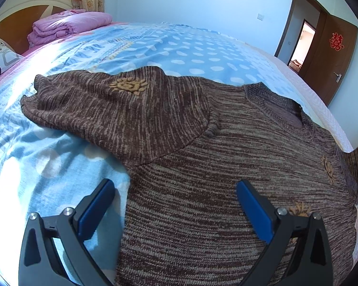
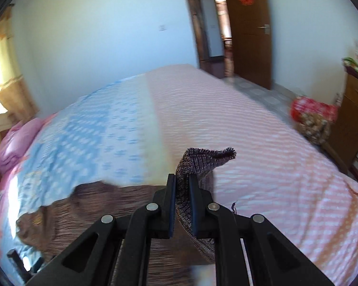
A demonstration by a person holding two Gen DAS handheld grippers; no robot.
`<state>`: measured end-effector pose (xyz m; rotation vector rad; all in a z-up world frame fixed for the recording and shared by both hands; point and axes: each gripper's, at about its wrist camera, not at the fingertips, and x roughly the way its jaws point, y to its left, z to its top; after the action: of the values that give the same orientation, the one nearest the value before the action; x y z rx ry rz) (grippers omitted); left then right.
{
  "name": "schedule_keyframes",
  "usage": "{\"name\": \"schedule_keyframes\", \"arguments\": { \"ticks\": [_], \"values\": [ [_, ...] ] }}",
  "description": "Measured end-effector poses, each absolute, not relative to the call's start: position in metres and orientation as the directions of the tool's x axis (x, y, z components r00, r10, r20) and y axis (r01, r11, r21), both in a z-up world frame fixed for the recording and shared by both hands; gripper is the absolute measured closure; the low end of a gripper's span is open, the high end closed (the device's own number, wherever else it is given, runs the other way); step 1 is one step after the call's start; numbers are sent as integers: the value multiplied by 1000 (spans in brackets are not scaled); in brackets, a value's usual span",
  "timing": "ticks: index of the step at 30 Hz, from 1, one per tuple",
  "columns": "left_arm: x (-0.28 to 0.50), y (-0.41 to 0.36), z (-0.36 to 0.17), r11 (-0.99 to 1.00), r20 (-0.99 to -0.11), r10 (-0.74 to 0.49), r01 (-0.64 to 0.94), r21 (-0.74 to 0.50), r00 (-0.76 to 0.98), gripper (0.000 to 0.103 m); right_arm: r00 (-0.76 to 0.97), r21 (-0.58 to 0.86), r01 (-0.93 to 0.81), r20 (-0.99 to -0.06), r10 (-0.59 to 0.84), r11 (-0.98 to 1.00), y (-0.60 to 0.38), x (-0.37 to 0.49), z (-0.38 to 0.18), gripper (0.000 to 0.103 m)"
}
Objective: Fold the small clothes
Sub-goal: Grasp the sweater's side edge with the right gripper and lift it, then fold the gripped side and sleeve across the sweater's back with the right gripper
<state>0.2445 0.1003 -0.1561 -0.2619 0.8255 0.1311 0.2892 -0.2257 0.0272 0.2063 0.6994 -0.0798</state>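
Observation:
A brown knit sweater (image 1: 214, 166) with tan flower patches lies flat on the bed, neckline at the right. Its left sleeve (image 1: 112, 104) lies stretched out to the left over the blue blanket. My left gripper (image 1: 175, 187) is open and empty, hovering over the sweater's lower body near its left edge. My right gripper (image 2: 181, 181) is shut on the cuff of the other sleeve (image 2: 202, 159) and holds it lifted above the bed. The sweater body (image 2: 102, 205) shows blurred below in the right wrist view.
The bed has a blue dotted blanket (image 1: 155, 47) and a pink striped sheet (image 2: 262, 155). A folded purple quilt (image 1: 66, 26) lies by the headboard. An open brown door (image 2: 248, 31), a red bag (image 2: 312, 116) on the floor and a wooden cabinet (image 2: 355, 119) stand at the right.

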Motion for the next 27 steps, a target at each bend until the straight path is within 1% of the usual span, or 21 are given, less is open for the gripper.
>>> {"name": "schedule_keyframes", "arguments": {
  "ticks": [2, 4, 9, 13, 16, 18, 19, 20, 21, 22, 23, 25, 26, 27],
  "values": [
    [244, 101, -156, 959, -736, 7, -214, -188, 677, 0, 755, 169, 63, -653, 64, 984, -178, 299, 21, 93],
    [244, 101, -156, 958, -732, 0, -211, -196, 682, 0, 745, 162, 14, -660, 98, 987, -138, 307, 8, 93],
    [243, 102, -156, 955, -722, -12, -206, -213, 691, 0, 697, 171, -47, -700, 155, 984, -61, 322, -50, 93],
    [242, 103, -157, 956, -720, -14, -203, -214, 694, 0, 652, 177, -64, -737, 175, 982, -29, 332, -94, 93],
    [241, 104, -157, 954, -716, -21, -200, -223, 698, 0, 638, 188, -74, -746, 191, 979, -22, 338, -113, 93],
    [241, 104, -157, 953, -713, -24, -199, -228, 701, 0, 627, 223, -101, -743, 236, 970, -23, 339, -122, 92],
    [241, 104, -157, 953, -712, -25, -199, -229, 702, 0, 621, 252, -119, -736, 270, 960, -24, 339, -125, 89],
    [241, 104, -157, 953, -712, -25, -199, -229, 702, 0, 609, 296, -153, -723, 325, 943, -24, 339, -129, 89],
    [242, 104, -157, 953, -712, -24, -198, -227, 702, 0, 590, 326, -181, -719, 367, 928, -23, 340, -131, 75],
    [242, 104, -157, 953, -712, -24, -198, -227, 702, 0, 571, 347, -203, -718, 399, 916, -22, 341, -132, 55],
    [242, 104, -157, 954, -712, -24, -198, -227, 702, 0, 563, 365, -213, -712, 419, 906, -24, 340, -130, 50],
    [242, 104, -157, 954, -714, -22, -199, -225, 700, 0, 610, 396, -217, -659, 441, 892, -38, 331, -117, 50],
    [242, 104, -158, 954, -714, -21, -199, -223, 700, 0, 667, 395, -197, -617, 418, 897, -53, 321, -107, 50],
    [242, 104, -158, 955, -714, -21, -198, -223, 700, 0, 714, 380, -160, -593, 373, 911, -65, 314, -100, 50]
  ]
}}
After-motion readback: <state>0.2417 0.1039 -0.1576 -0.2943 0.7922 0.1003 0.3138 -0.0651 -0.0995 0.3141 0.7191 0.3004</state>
